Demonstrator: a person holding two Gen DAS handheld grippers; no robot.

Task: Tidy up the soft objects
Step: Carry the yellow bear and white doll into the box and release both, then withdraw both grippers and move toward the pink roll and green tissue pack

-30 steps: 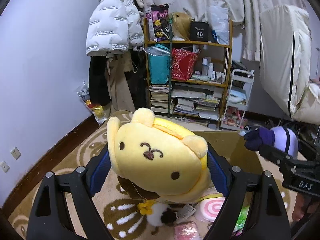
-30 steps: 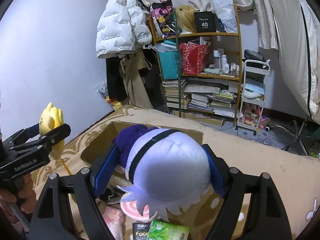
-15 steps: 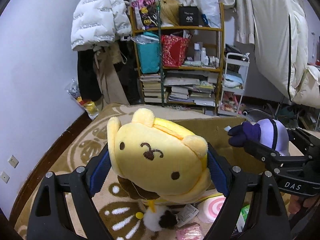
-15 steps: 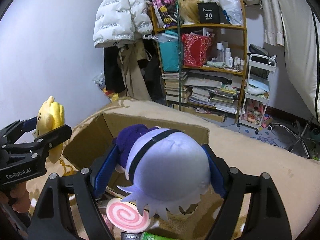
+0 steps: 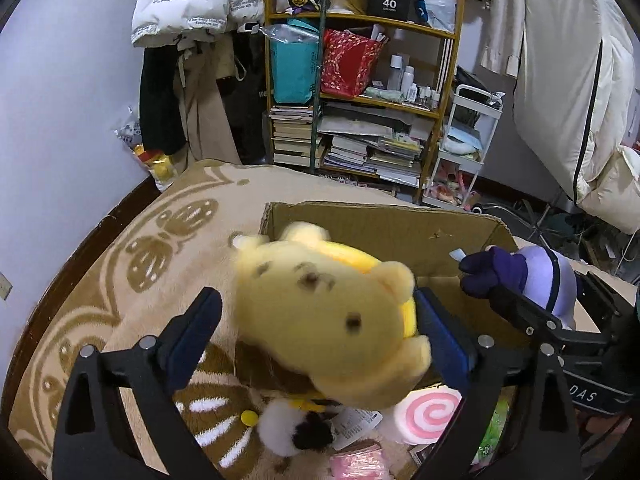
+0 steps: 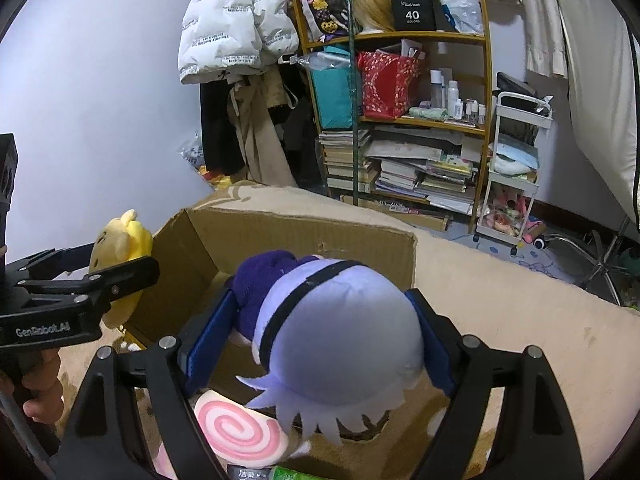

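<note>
both tools above tan patterned blanket (image 5: 168, 240), cluttered bookshelf (image 5: 360, 92) behind

The left claw (image 5: 316, 332) is opening: the left pad is standing apart from the yellow plush (image 5: 324, 316), which is tipping forward, motion-blurred, at the near-left corner of the cardboard box (image 5: 380, 228). Both claws are advancing toward the box, whose open interior is filling more of each view. The right claw (image 6: 320, 340) is carrying the purple plush (image 6: 332, 336) over the box's near edge.
</note>
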